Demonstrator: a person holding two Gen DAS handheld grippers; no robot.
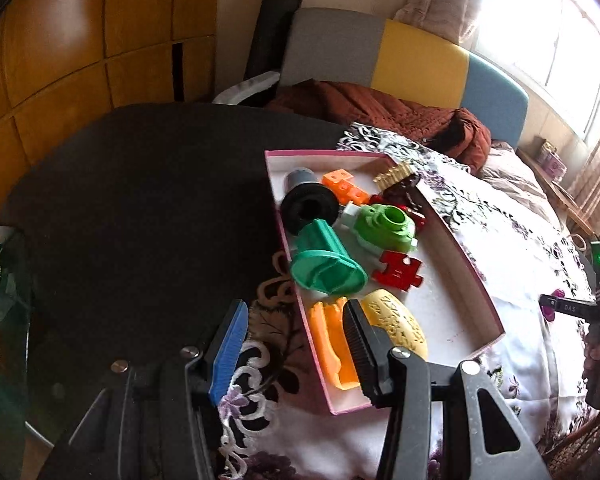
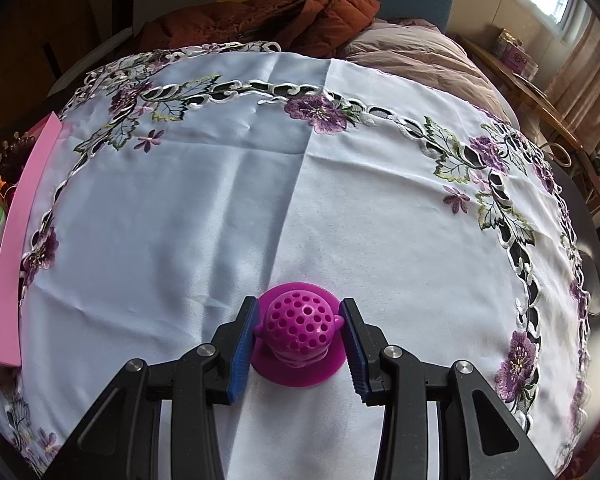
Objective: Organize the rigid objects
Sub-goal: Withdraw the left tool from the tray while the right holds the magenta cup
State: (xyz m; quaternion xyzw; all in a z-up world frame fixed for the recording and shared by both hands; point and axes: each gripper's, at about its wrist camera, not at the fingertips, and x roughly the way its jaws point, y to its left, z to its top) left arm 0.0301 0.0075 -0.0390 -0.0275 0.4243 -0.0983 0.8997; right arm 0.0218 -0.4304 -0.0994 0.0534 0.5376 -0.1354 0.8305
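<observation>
Right gripper (image 2: 300, 340) pinches the magenta toy (image 2: 298, 338) upright on the cloth (image 2: 220, 200); box (image 2: 8, 280) lies well left; left gripper (image 1: 296, 344), open and empty, hovers nearer it.

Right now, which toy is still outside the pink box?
The purple perforated ball toy, alone on the white tablecloth between the right gripper fingers. The other toys visible lie inside the pink box.
</observation>
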